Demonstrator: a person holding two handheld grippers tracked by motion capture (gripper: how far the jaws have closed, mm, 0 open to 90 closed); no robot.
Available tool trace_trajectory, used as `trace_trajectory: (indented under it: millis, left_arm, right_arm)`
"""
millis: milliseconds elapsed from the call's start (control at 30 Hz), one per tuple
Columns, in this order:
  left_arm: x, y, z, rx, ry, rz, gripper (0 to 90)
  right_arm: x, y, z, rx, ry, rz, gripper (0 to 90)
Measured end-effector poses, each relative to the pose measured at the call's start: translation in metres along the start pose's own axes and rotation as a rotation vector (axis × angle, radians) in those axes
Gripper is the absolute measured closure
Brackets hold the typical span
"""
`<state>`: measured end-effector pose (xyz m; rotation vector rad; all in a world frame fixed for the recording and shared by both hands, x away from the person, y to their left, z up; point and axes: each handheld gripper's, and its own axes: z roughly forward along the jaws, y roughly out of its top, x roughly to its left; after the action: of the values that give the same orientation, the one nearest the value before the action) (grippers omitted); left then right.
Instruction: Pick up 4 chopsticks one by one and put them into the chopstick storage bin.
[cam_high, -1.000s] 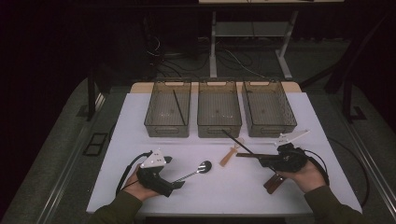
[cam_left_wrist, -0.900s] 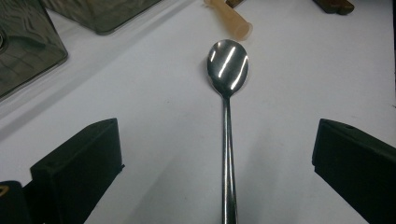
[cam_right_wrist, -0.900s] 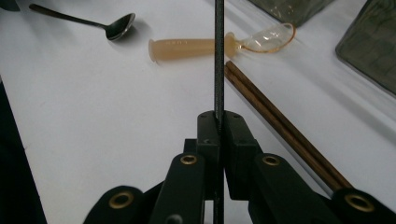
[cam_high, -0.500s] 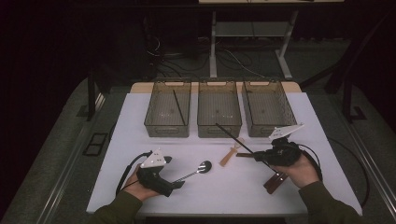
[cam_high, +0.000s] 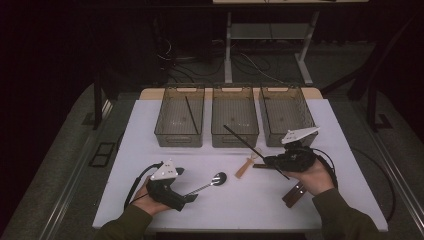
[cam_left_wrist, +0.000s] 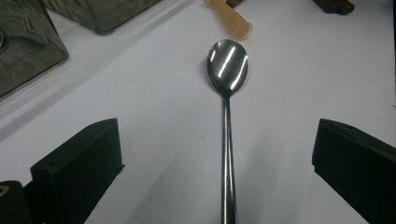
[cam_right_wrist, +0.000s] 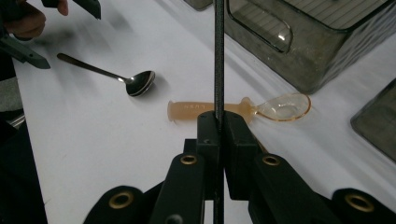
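My right gripper is shut on a thin black chopstick, held off the white table; the stick slants up and left, its tip by the front wall of the middle bin. In the right gripper view the chopstick runs straight up from the pinched jaws of the right gripper. A metal spoon lies flat on the table. My left gripper stands open, jaws wide on either side of the metal spoon, its handle untouched.
Three smoky plastic bins stand in a row at the back: left, middle and right; the left one holds another chopstick. A translucent orange spoon lies under my right gripper. A brown wooden piece lies by the right wrist.
The right hand has lifted the chopstick and carried it a little up and toward the bins; its tip now reaches the middle bin's front. The left hand and spoon stay put.
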<state>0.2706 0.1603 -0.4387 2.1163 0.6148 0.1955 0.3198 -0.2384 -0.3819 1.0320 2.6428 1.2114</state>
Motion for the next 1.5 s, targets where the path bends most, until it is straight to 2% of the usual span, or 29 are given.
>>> trace_trajectory:
  millis: [400,767,900,1067,1500]
  left_arm:
    - [0.000,0.000,-0.001,0.002,0.006,0.005,0.6]
    - [0.000,0.000,0.000,-0.002,0.005,0.001,0.6]
    - [0.000,0.000,0.000,0.001,0.005,0.004,0.6]
    - [-0.001,0.000,0.001,-0.014,0.008,-0.014,0.5]
    - [-0.001,0.000,0.000,-0.013,0.005,-0.001,0.6]
  right_arm:
    - [0.002,0.021,0.011,-0.025,0.001,-0.004,85.6]
    - [0.004,0.049,0.033,-0.046,-0.001,0.006,85.6]
    - [0.006,0.060,0.043,-0.042,-0.007,0.009,85.6]
    - [0.008,0.077,0.053,-0.041,-0.011,0.004,85.6]
    - [0.012,0.122,0.074,-0.043,-0.035,0.014,85.6]
